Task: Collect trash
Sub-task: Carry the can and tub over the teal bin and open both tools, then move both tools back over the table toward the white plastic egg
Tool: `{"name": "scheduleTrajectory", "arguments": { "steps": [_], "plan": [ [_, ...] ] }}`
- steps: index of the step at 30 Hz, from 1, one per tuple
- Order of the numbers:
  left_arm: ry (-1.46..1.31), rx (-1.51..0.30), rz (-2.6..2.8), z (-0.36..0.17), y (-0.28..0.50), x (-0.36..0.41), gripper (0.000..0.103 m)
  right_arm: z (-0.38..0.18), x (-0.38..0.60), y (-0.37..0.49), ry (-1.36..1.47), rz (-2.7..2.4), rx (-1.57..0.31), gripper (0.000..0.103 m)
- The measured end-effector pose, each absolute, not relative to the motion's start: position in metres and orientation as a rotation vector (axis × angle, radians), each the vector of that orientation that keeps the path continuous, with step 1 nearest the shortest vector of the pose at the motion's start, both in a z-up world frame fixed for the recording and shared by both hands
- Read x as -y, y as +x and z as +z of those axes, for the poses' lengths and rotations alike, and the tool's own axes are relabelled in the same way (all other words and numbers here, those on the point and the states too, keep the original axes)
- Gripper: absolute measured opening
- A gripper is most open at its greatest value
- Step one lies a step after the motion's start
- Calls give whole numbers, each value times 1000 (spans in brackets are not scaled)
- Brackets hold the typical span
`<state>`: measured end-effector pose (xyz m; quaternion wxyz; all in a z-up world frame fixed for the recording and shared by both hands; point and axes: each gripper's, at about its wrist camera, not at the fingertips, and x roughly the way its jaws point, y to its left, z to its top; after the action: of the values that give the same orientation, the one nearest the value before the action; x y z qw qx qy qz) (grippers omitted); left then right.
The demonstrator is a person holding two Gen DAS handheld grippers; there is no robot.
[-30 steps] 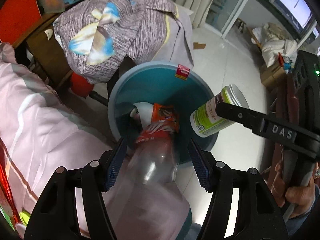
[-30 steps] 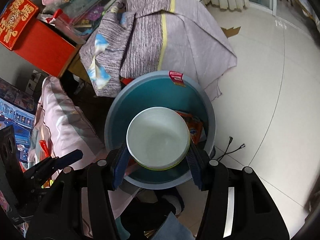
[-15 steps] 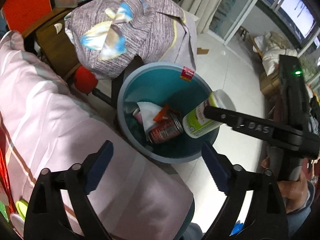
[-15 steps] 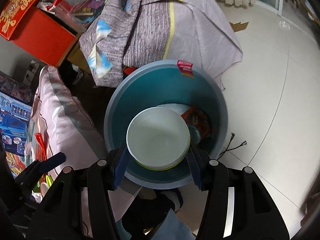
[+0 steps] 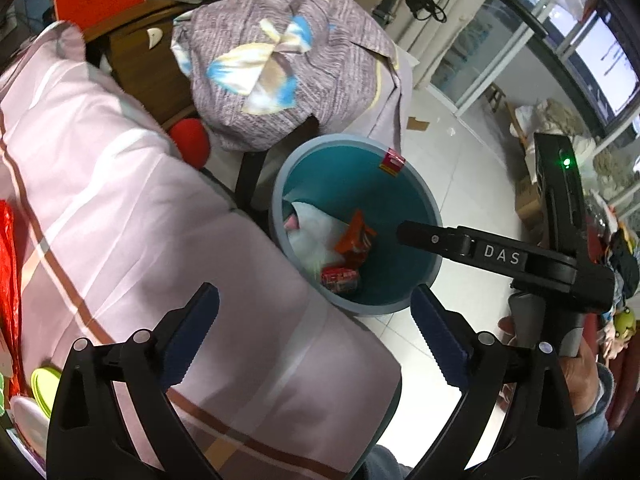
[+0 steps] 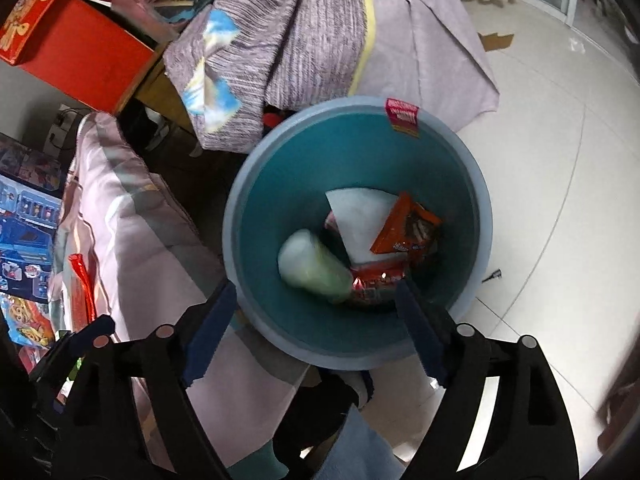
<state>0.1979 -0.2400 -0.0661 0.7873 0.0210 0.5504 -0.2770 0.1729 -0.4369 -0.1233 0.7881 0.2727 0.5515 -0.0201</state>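
Note:
A round teal bin [image 6: 476, 216] stands on the floor beside the bed; it also shows in the left wrist view [image 5: 432, 232]. Inside lie a white-and-green tub [image 6: 312, 266], blurred, a white sheet [image 6: 360, 216], an orange wrapper [image 6: 408, 228] and a red-labelled bottle [image 6: 376, 280]. My right gripper [image 6: 316, 320] is open and empty just above the bin's near rim. My left gripper [image 5: 316, 340] is open and empty over the pink bedding, short of the bin. The right gripper's black finger [image 5: 440, 240] reaches over the bin in the left wrist view.
A pink striped duvet [image 5: 120, 220] covers the bed on the left. A purple striped cloth [image 5: 288, 68] drapes over furniture behind the bin. A red box [image 6: 76, 48] sits at the back left. White tiled floor [image 6: 560, 160] lies to the right.
My right gripper opened and the white-and-green tub dropped into the bin. My left gripper, which let go of the bottle earlier, drew back over the bed.

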Motion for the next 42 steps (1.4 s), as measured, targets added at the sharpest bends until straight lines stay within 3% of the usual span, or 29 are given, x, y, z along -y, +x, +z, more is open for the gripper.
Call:
{"name": "scheduleTrajectory", "arguments": {
  "steps": [22,42],
  "plan": [
    [-63,-1115,-589,-36,164,177,98,-77,374,147,458,-37,-1178,86],
    [-200,-1021,-386,-18,91,19,99,-46,225,124,268,187,-1247,86]
  ]
}}
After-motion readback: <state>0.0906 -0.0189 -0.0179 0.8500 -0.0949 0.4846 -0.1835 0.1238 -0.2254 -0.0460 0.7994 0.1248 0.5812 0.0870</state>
